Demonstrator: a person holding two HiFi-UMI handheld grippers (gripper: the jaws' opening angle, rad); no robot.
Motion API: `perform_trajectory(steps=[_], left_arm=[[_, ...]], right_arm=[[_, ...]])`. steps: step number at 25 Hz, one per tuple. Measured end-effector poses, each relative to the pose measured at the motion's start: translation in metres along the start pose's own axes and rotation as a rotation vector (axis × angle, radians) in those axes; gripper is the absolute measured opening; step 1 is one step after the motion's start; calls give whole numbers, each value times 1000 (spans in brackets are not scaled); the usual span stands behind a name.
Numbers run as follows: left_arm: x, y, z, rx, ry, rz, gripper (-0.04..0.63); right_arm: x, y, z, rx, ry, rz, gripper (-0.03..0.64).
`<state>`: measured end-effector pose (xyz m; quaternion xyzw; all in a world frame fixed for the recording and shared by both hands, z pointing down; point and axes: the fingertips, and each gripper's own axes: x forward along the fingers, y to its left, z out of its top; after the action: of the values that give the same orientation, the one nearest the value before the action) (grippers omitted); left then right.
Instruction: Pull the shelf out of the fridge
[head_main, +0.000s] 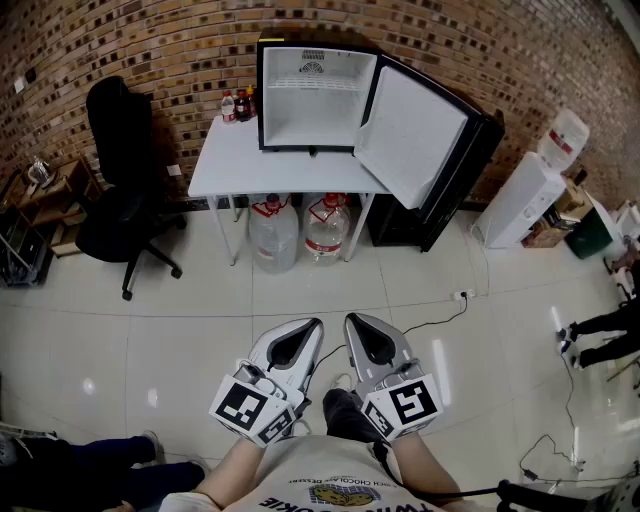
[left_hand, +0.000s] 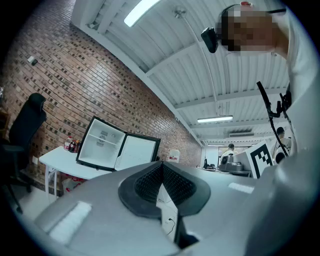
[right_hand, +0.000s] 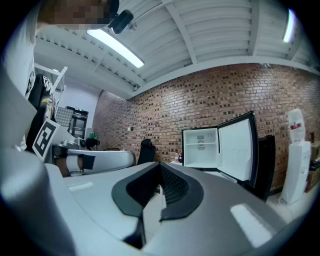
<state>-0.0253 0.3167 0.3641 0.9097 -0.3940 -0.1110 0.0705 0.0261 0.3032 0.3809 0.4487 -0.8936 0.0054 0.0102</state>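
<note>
A small black fridge stands on a white table against the brick wall, its door swung open to the right. Inside the white interior a thin wire shelf sits near the top. The fridge also shows far off in the left gripper view and in the right gripper view, where the shelf is a faint line. Both grippers are held close to the person's body, well short of the table. The left gripper and the right gripper are shut with nothing in them.
A black office chair stands left of the table. Two large water jugs sit under it, and small bottles stand at its back left. A white water dispenser is at the right. A cable and power strip lie on the tiled floor.
</note>
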Motion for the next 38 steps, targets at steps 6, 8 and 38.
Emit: perform_trajectory(steps=[6, 8, 38], left_arm=[[40, 14, -7, 4, 19, -12, 1], [57, 25, -7, 5, 23, -9, 1], [283, 129, -2, 60, 51, 124, 1]], right_arm=[[25, -33, -2, 7, -9, 8, 5], [39, -47, -2, 13, -10, 15, 5], [192, -237, 20, 52, -73, 168, 5]])
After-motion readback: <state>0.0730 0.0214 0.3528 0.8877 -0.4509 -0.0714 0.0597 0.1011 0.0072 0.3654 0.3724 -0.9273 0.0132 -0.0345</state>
